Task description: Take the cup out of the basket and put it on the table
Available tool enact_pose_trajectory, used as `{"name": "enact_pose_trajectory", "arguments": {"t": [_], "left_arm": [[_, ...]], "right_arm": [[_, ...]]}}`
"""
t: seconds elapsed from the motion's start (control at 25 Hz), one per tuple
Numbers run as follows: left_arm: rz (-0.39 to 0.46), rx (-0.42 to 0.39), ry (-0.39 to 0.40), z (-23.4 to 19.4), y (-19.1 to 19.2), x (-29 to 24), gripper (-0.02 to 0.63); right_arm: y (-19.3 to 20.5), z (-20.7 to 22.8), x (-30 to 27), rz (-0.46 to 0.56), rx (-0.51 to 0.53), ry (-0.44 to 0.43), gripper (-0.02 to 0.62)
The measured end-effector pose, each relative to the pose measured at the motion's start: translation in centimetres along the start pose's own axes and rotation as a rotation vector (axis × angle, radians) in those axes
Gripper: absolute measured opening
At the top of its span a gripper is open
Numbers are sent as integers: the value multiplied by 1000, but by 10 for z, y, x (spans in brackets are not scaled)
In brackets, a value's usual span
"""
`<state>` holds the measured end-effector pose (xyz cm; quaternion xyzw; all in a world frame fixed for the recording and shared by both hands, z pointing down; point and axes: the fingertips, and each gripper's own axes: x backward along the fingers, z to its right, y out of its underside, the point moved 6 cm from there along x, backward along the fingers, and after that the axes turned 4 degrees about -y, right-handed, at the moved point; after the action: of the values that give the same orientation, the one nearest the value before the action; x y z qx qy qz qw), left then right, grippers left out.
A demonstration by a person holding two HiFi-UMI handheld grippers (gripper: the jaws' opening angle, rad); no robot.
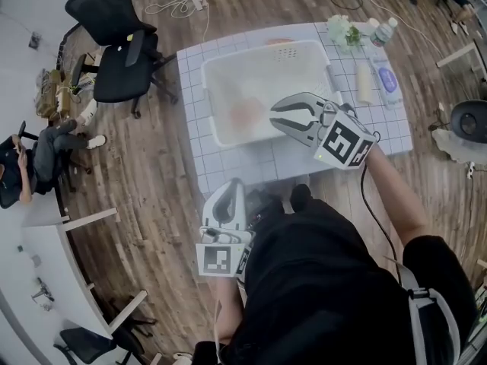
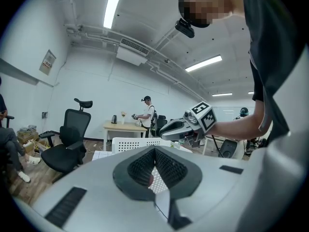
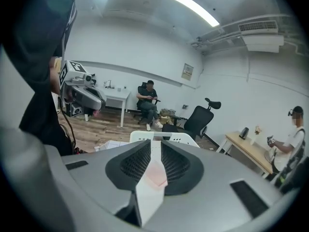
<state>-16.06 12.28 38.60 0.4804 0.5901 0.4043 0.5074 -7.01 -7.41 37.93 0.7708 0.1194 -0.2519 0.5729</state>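
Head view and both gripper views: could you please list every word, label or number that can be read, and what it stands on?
Nothing is legible in any view.
Small white wall notice with red print: too small to read.
Clear plastic bottle's label: blurred.
Black-and-white marker cubes: square patterns only, no letters.

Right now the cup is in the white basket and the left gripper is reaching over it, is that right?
Not the left: the head view shows the right gripper over the basket; the cup is in it.
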Motion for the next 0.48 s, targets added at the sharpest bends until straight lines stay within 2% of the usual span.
{"name": "enact_pose_trajectory", "arguments": {"t": [0.24, 0.48], "left_arm": [[-10, 17, -52, -14, 5, 9, 9], [-13, 29, -95, -25, 7, 15, 9]], "right_arm": [[3, 12, -28, -48, 51, -64, 75], [21, 27, -53, -140, 99, -120, 107]]}}
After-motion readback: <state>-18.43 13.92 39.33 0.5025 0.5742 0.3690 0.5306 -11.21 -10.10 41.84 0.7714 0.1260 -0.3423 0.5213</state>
